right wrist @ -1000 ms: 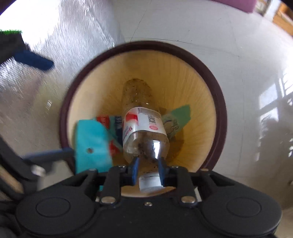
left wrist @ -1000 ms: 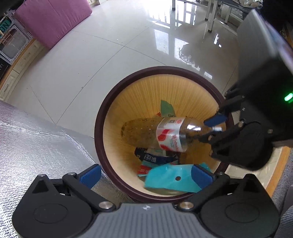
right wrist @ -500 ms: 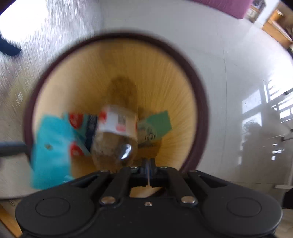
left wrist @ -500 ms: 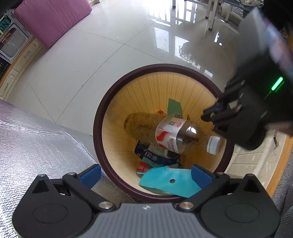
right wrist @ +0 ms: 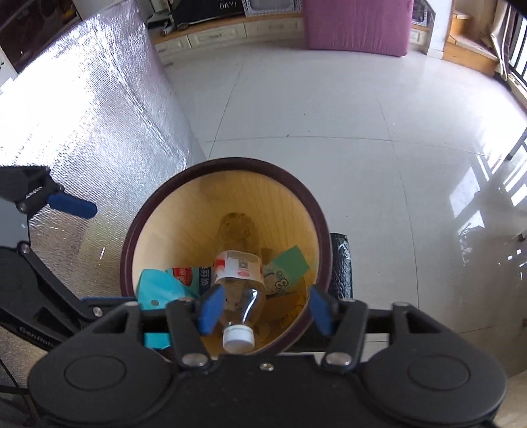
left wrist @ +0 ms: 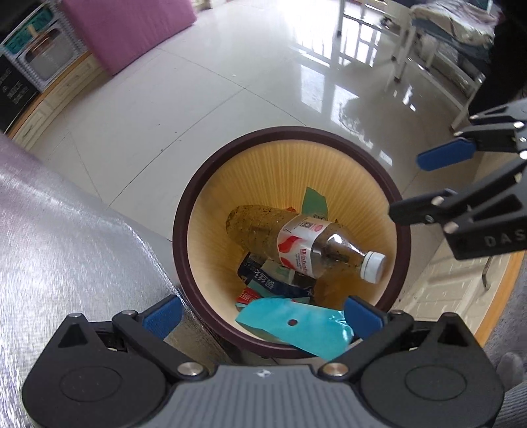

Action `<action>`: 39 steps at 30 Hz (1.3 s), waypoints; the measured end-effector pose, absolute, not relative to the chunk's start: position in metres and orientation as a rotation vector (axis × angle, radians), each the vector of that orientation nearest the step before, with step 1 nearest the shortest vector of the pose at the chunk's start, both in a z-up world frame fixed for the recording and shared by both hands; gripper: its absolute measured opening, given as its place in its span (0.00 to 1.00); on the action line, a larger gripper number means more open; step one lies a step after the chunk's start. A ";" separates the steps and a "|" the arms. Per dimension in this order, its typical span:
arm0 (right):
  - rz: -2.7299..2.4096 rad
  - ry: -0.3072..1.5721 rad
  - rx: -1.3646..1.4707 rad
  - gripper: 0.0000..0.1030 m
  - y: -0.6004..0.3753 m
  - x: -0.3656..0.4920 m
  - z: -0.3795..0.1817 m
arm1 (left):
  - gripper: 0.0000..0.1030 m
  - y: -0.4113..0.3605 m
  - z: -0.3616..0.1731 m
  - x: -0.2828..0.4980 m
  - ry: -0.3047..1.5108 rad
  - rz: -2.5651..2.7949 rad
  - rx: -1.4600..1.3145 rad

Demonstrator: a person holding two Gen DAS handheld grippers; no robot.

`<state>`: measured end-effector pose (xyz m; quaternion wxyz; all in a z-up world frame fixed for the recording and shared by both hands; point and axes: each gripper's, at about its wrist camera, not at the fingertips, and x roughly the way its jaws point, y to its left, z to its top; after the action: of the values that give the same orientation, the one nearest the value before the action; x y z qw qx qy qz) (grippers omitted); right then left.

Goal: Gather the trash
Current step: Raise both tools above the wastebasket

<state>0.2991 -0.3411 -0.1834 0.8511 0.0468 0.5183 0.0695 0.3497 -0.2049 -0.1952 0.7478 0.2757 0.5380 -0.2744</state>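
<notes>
A round bin (left wrist: 184,210) (right wrist: 324,237) with a dark rim and yellow inner wall stands on the floor. A dirty plastic bottle (left wrist: 296,240) (right wrist: 238,263) with a red-white label and white cap lies inside it on wrappers. A teal wrapper (left wrist: 296,326) (right wrist: 154,286) leans on the near rim. My left gripper (left wrist: 263,316) is open and empty above the bin's near edge. My right gripper (right wrist: 265,309) is open and empty above the bin; it also shows in the left wrist view (left wrist: 431,177) at the right.
A silver foil-covered table (left wrist: 59,250) (right wrist: 82,115) stands beside the bin. A purple cushion (left wrist: 128,29) (right wrist: 355,23) and low cabinets (right wrist: 214,36) are at the far side of the tiled floor (left wrist: 204,108). Table legs (left wrist: 402,52) stand at the back.
My right gripper has let go of the bottle, opened and pulled up and away from the bin. The bottle has dropped into the bin and lies still.
</notes>
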 end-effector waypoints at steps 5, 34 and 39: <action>0.131 1.079 0.080 0.73 -0.342 0.287 -0.168 | 1.00 -0.197 -0.187 0.336 1.178 -0.549 0.544; 0.034 0.906 0.097 1.00 -0.362 0.188 -0.063 | 1.00 -0.132 -0.063 0.241 0.937 -0.288 0.142; 0.024 0.872 0.098 1.00 -0.365 0.168 -0.041 | 1.00 -0.124 -0.043 0.222 0.901 -0.281 0.097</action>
<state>0.1683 -0.3651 -0.0406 0.9053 0.0474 0.4220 0.0116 0.2220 -0.1241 -0.0429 0.8896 0.0469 0.4338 -0.1352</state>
